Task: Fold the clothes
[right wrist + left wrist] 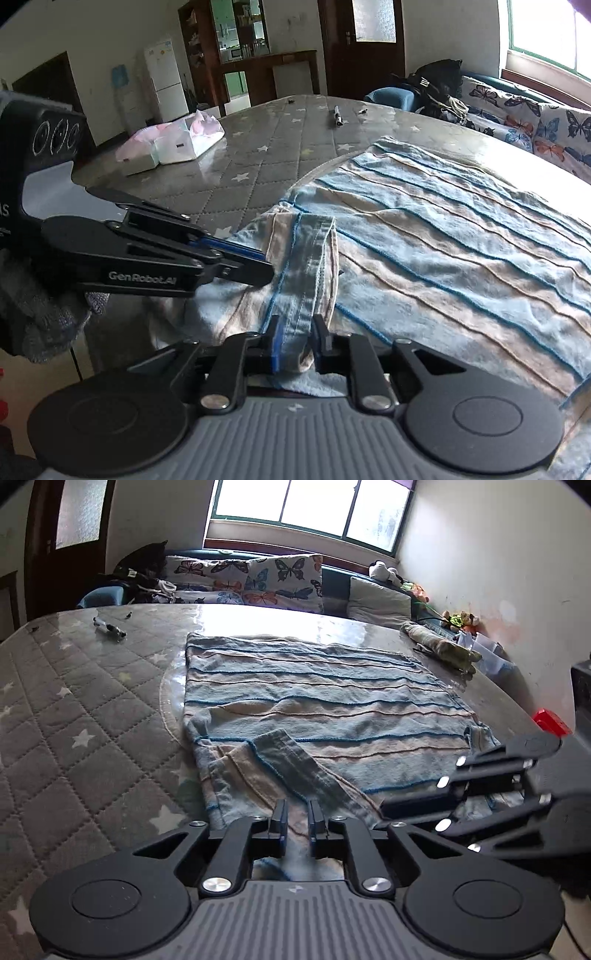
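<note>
A blue-and-beige striped shirt (314, 701) lies spread flat on the table, its sleeve (280, 760) folded inward over the near left corner. My left gripper (297, 819) sits at the shirt's near hem, its fingers close together with cloth between them. In the right wrist view the left gripper (264, 271) pinches the shirt's corner from the left. My right gripper (298, 332) is shut on the folded sleeve (314, 258) of the shirt (443, 240) at the near edge. It enters the left wrist view as the right gripper (386, 808), low over the hem.
A grey quilted cover with stars (74, 701) tops the table. A small pen-like tool (109, 627) lies far left, a folded greenish cloth (439, 646) far right, a red object (550, 722) at the right edge. A bag of tissue packs (173, 144) sits far off. A butterfly-print sofa (258, 579) stands behind.
</note>
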A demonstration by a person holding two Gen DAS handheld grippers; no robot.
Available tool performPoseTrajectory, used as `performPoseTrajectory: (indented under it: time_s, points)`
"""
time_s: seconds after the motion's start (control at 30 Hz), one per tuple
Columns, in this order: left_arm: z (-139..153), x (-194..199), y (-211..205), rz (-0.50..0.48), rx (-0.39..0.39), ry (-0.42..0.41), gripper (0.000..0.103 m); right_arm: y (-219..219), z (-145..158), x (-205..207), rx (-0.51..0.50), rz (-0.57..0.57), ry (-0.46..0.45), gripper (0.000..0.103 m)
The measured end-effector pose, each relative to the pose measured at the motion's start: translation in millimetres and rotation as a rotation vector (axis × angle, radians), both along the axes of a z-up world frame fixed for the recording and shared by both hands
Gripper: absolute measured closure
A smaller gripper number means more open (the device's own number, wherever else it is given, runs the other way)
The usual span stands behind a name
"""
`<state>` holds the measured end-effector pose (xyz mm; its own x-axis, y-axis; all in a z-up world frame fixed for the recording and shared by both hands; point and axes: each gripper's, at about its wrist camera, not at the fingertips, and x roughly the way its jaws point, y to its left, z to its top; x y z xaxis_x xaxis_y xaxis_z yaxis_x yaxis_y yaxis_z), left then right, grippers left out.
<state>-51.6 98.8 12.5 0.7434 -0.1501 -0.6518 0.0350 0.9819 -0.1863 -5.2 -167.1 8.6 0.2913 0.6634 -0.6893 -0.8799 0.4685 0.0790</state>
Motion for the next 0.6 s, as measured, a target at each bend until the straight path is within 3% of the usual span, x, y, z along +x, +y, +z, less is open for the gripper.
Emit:
performPoseTrajectory:
  time_s: [0.03,0.13,0.37,0.6]
  points:
    - [2,-4,-1,-0.017,0.008,-0.002,0.077,-3,1,0,-0.005,-0.002,-0.004,0.071]
    - [7,-20,-8,-0.089,0.038,-0.008,0.065,-12,4,-1,-0.020,-0.007,-0.016,0.069]
    - [9,-56,-37,-0.312,0.148,-0.027,0.054,-48,11,-5,-0.071,-0.047,-0.034,0.063]
    - [1,-75,-55,-0.440,0.264,-0.043,0.050,-100,14,-19,-0.144,-0.106,-0.054,0.055]
